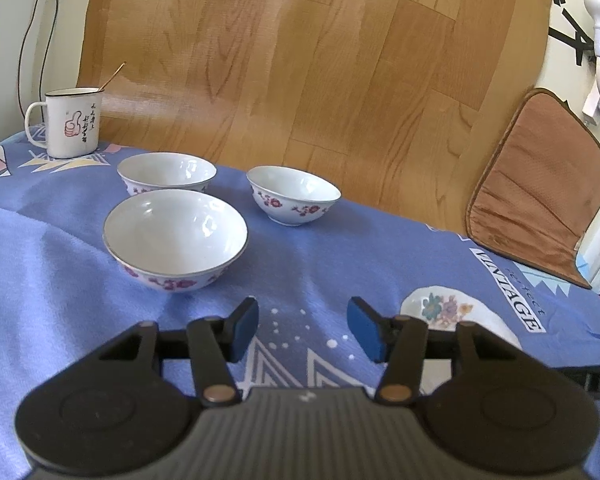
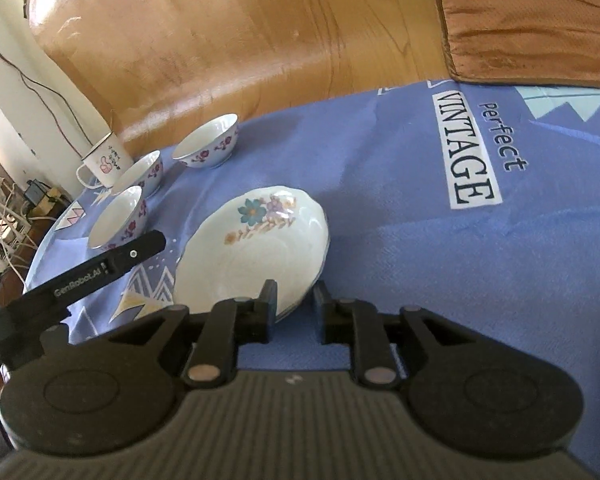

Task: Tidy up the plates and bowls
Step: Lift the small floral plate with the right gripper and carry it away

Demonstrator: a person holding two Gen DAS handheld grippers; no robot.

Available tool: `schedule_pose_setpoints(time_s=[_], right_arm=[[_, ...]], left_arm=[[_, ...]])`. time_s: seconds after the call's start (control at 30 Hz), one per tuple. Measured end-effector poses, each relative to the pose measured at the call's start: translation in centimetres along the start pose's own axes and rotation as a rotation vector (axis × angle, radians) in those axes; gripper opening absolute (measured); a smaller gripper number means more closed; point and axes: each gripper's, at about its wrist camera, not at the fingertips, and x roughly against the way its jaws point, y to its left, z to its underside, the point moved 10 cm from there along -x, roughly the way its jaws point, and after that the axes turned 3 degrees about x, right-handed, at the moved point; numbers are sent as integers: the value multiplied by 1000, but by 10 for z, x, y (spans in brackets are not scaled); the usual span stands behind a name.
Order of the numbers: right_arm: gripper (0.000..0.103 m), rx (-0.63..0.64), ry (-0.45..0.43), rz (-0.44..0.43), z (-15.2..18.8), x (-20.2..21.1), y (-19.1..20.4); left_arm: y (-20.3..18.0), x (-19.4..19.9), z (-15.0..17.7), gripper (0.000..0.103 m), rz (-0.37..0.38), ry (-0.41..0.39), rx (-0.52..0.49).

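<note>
Three white bowls with red flowers stand on the blue cloth: a near one [image 1: 175, 236], a far left one [image 1: 166, 172] and a far right one [image 1: 293, 194]. A white plate with a flower print [image 2: 256, 244] lies to their right; it also shows in the left wrist view [image 1: 456, 312]. My left gripper [image 1: 303, 326] is open and empty, low over the cloth between the near bowl and the plate. My right gripper [image 2: 296, 304] has its jaws around the plate's near rim, the left finger [image 2: 269, 300] over the rim; I cannot tell whether it grips.
An enamel mug [image 1: 70, 122] with a spoon stands at the far left corner of the table. A brown cushion [image 1: 540, 184] rests at the table's far right edge. Wooden floor [image 1: 300, 60] lies beyond the table. The left gripper's body [image 2: 92, 276] shows in the right wrist view.
</note>
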Motion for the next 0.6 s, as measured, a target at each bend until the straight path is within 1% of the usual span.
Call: schedule_pose_setpoints(time_s=[0.27,0.37,0.43,0.57,0.6], right_arm=[[25,18,-13,19,2,-2,3],[27,29,-12,26,2,-2,5],[28,53,-7,32,2,-3,8],[26,111,6,16,4,-6,22],[26,126,9,12,5,-7,26]], left_arm=[[-2,0,2,50,12,6,-4],[-2,0,2,50,14,7,-5],[-3,0,2,50,16,9,-6],[-3,0,2,50,17,11,-7],[-2,0,2,49,2,9,-6]])
